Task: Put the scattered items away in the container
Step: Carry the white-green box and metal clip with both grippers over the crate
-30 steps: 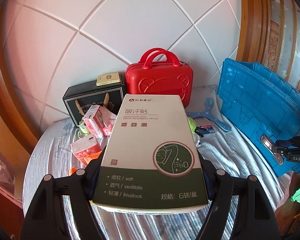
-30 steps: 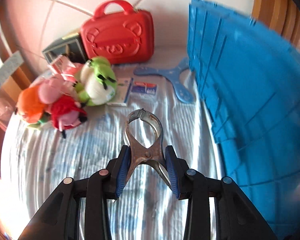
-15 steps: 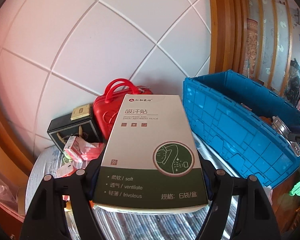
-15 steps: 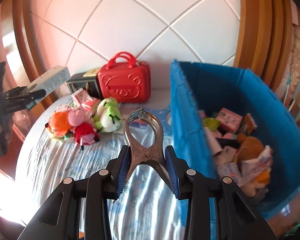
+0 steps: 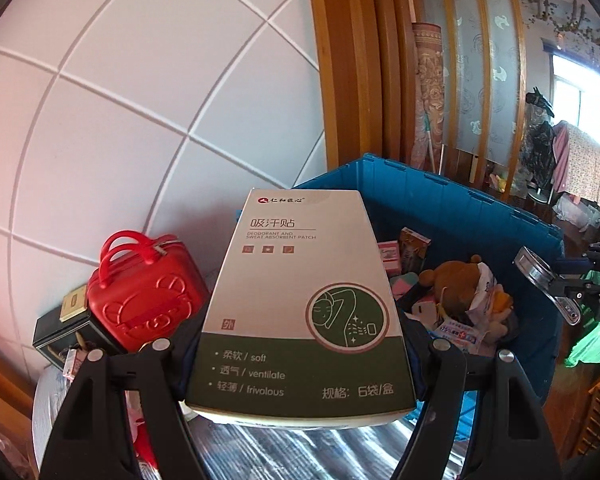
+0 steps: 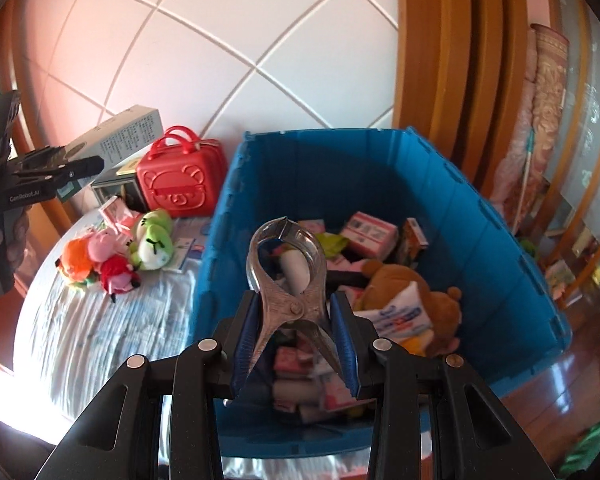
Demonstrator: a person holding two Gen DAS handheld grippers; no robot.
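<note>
My left gripper (image 5: 300, 364) is shut on a white and green patch box (image 5: 300, 304), held flat in the air beside the blue crate (image 5: 464, 208). My right gripper (image 6: 296, 332) is shut on the handles of metal pincers (image 6: 288, 276), which hang over the crate's (image 6: 440, 184) open inside. The crate holds a brown teddy (image 6: 404, 284), small cartons and packets. In the right wrist view the left gripper (image 6: 40, 184) and its box (image 6: 116, 136) show at far left, up above the bed. Several plush toys (image 6: 112, 252) lie on the striped sheet (image 6: 100, 332).
A red bear-face case (image 6: 180, 184) and a black gift box (image 5: 56, 332) stand against the white tiled wall. Small cards lie by the plush toys. Wooden frames rise behind the crate, with wood floor to its right.
Both grippers have risen and swung right, from over the bed to the crate. The pincers now hang above the crate's contents, and the box has come up to its rim.
</note>
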